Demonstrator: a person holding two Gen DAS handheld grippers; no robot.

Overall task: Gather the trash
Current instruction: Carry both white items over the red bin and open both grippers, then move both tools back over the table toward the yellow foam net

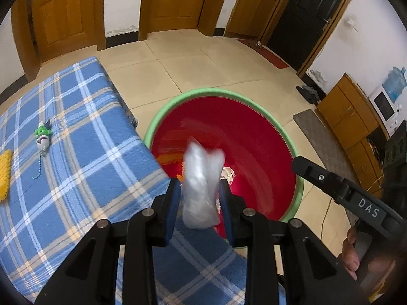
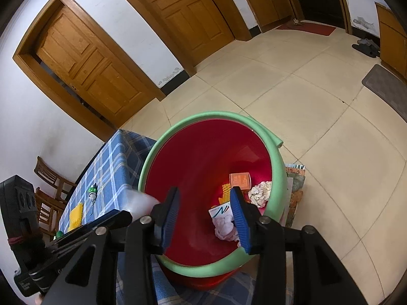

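The jaws of the left gripper (image 1: 199, 195) are pressed on a crumpled clear plastic bag (image 1: 202, 178), which sticks up between the blue pads, blurred, just over the near rim of the red bucket (image 1: 259, 152). The jaws of the right gripper (image 2: 204, 216) stand apart with nothing between them, hanging over the bucket's mouth.

The bucket has a red inside and a pale green rim, and it stands on the tiled floor (image 2: 318, 117) right against the corner of the counter (image 1: 76, 152), which wears a blue plaid cloth. Down at the bottom of the bucket lies the trash collected so far: an orange box (image 2: 240, 180), a crumpled wad of whitish paper (image 2: 260, 193), a yellow ridged piece (image 2: 226, 190) partly hidden by the right gripper's pad, a white card with a printed mark (image 2: 220, 211), and a bunched pinkish-white tissue (image 2: 225, 230) nearest the wall. They are heaped together on the side away from the counter, touching or overlapping.

On the counter, well apart from the bucket, lie a small green and white toy on a bead chain (image 1: 42, 137) and, further along towards the edge, a yellow knobbly object (image 1: 5, 175).

A hand (image 1: 352, 251) shows at the lower right of the left view, wrapped round the handle of the other gripper. Wooden doors line the far walls.
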